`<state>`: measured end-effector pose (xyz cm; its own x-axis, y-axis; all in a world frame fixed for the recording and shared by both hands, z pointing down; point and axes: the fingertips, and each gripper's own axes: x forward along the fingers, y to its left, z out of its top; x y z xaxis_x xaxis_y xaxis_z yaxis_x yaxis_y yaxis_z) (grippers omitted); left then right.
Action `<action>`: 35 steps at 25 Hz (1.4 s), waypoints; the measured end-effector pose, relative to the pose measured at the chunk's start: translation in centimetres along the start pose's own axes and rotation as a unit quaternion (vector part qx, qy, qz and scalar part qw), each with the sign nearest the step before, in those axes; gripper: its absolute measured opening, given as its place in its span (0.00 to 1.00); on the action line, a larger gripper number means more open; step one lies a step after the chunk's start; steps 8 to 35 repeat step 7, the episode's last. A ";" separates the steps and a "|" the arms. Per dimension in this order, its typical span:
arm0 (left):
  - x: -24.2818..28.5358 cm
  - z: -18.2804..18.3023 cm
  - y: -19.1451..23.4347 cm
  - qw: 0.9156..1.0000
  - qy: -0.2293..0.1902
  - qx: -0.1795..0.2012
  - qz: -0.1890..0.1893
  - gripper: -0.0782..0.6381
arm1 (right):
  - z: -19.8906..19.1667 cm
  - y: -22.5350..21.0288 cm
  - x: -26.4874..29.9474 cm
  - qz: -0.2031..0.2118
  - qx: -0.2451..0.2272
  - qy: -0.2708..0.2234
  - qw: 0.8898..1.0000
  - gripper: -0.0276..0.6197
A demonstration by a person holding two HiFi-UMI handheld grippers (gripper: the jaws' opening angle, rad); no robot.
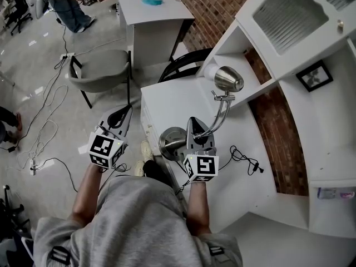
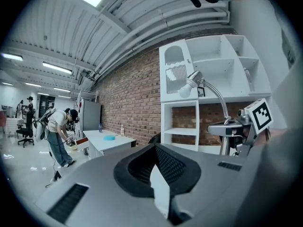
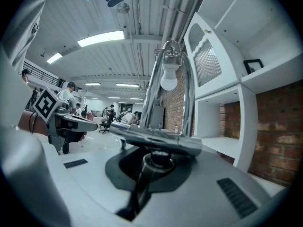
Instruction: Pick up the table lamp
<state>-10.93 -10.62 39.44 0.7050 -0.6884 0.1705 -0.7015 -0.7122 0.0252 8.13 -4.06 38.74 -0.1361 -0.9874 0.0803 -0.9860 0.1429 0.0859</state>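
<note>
The table lamp (image 1: pixel 222 107) is silver, with a round base (image 1: pixel 171 141), a curved neck and a domed head (image 1: pixel 229 78) by the shelves. My right gripper (image 1: pixel 193 124) is shut on the lamp low down, just by the base. In the right gripper view the base disc (image 3: pixel 156 138) lies across the jaws of that gripper (image 3: pixel 154 163), and the bulb (image 3: pixel 168 78) hangs above. From the left gripper view the lamp (image 2: pixel 226 126) looks raised off the table. My left gripper (image 1: pixel 125 113) is off the table's left side, shut (image 2: pixel 158 170) and holding nothing.
The white table (image 1: pixel 167 102) stands against a white shelf unit (image 1: pixel 289 15) and a brick wall. A black cable (image 1: pixel 245 159) lies on the table. A grey chair (image 1: pixel 103 71) and floor cables (image 1: pixel 50 127) are to the left. A person (image 1: pixel 69 4) stands far back.
</note>
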 end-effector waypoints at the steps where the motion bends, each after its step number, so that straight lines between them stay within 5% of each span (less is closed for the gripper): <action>1: 0.0 0.0 -0.1 1.000 0.000 0.000 0.000 0.11 | 0.0 0.0 0.0 0.001 0.001 -0.001 1.000 0.07; 35: 0.0 -0.1 -0.2 1.000 0.000 -0.001 0.002 0.11 | 0.0 -0.1 -0.1 0.004 0.002 -0.003 1.000 0.07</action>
